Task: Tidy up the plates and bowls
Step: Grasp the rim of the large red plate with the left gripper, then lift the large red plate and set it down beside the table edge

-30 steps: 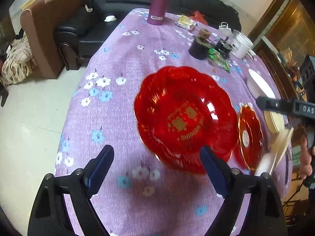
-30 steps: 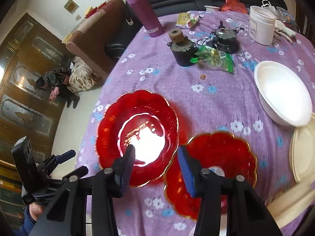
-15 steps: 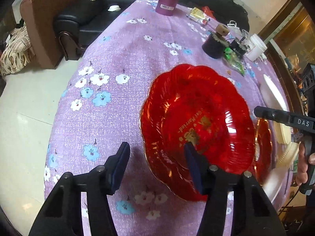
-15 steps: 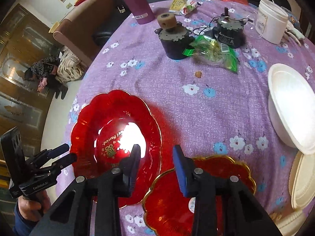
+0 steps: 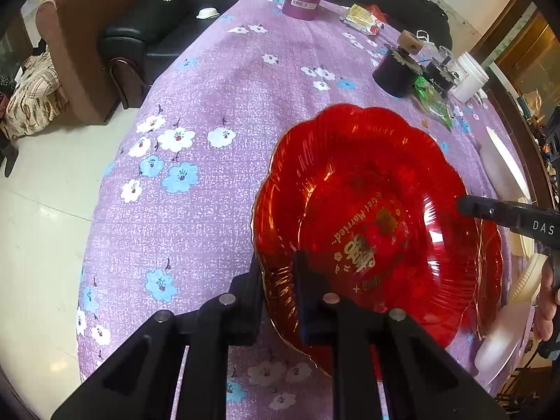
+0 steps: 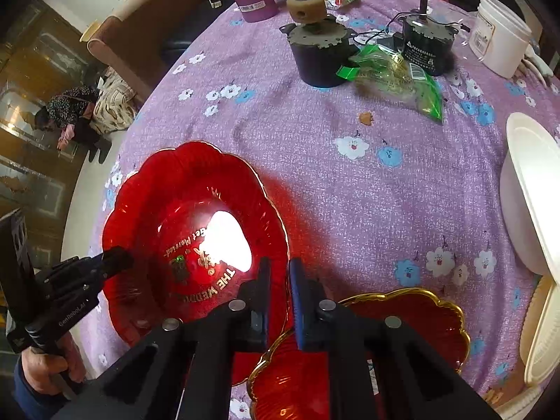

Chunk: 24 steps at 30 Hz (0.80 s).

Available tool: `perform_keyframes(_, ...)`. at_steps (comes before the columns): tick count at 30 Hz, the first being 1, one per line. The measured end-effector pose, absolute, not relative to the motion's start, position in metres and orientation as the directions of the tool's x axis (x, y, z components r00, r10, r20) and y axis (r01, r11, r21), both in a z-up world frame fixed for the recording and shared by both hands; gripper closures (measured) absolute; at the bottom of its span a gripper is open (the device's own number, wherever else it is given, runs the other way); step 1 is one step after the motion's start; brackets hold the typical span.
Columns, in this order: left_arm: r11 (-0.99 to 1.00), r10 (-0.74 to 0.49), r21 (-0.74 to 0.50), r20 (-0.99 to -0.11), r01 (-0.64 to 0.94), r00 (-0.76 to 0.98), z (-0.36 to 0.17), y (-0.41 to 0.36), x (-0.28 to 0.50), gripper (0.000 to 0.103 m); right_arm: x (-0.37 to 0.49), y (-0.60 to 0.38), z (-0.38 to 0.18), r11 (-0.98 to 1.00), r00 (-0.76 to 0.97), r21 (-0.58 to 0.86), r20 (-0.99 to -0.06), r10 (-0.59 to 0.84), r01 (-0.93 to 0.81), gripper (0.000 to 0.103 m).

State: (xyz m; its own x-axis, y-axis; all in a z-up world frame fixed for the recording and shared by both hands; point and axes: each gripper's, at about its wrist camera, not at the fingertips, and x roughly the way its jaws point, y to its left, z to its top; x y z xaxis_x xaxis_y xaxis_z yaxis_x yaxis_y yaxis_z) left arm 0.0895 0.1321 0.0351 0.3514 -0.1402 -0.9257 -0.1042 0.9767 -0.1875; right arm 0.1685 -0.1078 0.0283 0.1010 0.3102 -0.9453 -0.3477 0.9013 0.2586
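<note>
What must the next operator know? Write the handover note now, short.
Left gripper: jaws closing, with the near rim of the large red plate between them.
Right gripper: shut on the opposite rim of the same plate.
The large red plate appears to sit on the purple tablecloth. The small red plate with the gold rim lies beside it. The white bowl and other white dishes are at the table's right edge.
Done: two-handed grip on the large red plate.
Left: lift it, probably stack the red plates, then group the white ones.
</note>
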Motion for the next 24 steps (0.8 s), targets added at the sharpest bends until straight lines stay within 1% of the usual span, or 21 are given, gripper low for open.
perform_keyframes(13,0.980,-0.106,-0.159,-0.927,-0.121,0.361,0.048,0.141,0.067,0.088,0.145,-0.103,0.047,0.890,0.103,0.310,-0.927,0.361,-0.335,0.091)
perform_keyframes(18,0.980,-0.088,-0.147,-0.925,-0.135,0.369,0.056,0.150,0.046,0.082,0.129,-0.095,0.053,0.874,0.083,0.338,-0.918,0.388,-0.348,0.091)
perform_keyframes(24,0.978,-0.077,-0.143,-0.925,-0.153,0.372,0.060,0.156,0.011,0.082,0.101,-0.085,0.060,0.849,0.058,0.361,-0.909,0.413,-0.384,0.091)
